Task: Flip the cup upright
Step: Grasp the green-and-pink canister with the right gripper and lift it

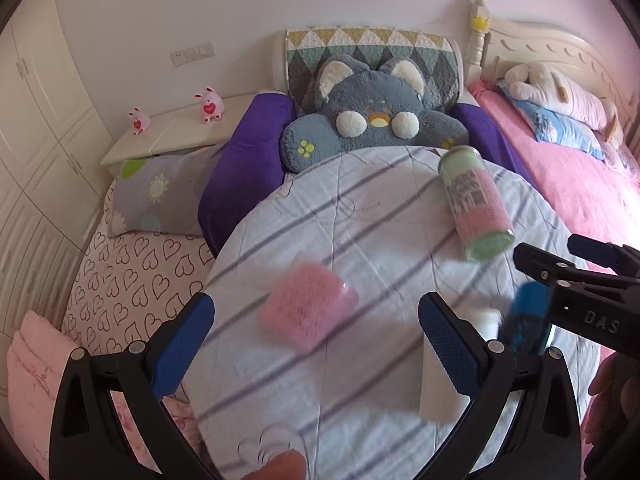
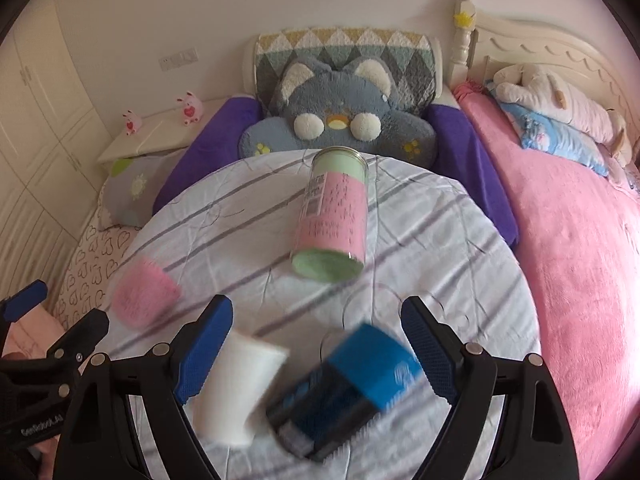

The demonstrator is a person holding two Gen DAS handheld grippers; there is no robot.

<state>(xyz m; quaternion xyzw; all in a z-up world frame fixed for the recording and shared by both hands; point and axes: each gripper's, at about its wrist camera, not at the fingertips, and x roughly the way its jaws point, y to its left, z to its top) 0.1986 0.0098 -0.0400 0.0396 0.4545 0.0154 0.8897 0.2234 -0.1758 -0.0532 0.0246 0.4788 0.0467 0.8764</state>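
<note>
Right hand-held gripper (image 2: 316, 344): jaws spread wide, gripping nothing; the white cup and the blue cup lie between and just ahead of its fingers.
Left hand-held gripper (image 1: 316, 336): also wide open and empty, with the pink cup just ahead of its gap.
White cup (image 2: 236, 392): lying on its side on the striped sheet (image 2: 460, 240), close by the right gripper's left finger; blurred, and its inside is not readable.
Blue cup (image 2: 344, 388): on its side or tilted, just beside the white cup; blurred, contents not visible.
Pink cup (image 1: 306, 316): lying on its side, well apart from the other two cups; nothing seen in it.
Green and pink canister (image 2: 332, 220): farther off, lying down with one end towards the camera; whether that end is open or capped I cannot tell.
Grey plush cushion (image 2: 336, 120): at the far edge, beyond the canister.
Progress: judged at the start; no cup stands upright, none is gripped, so grasping, turning and setting down all remain.
</note>
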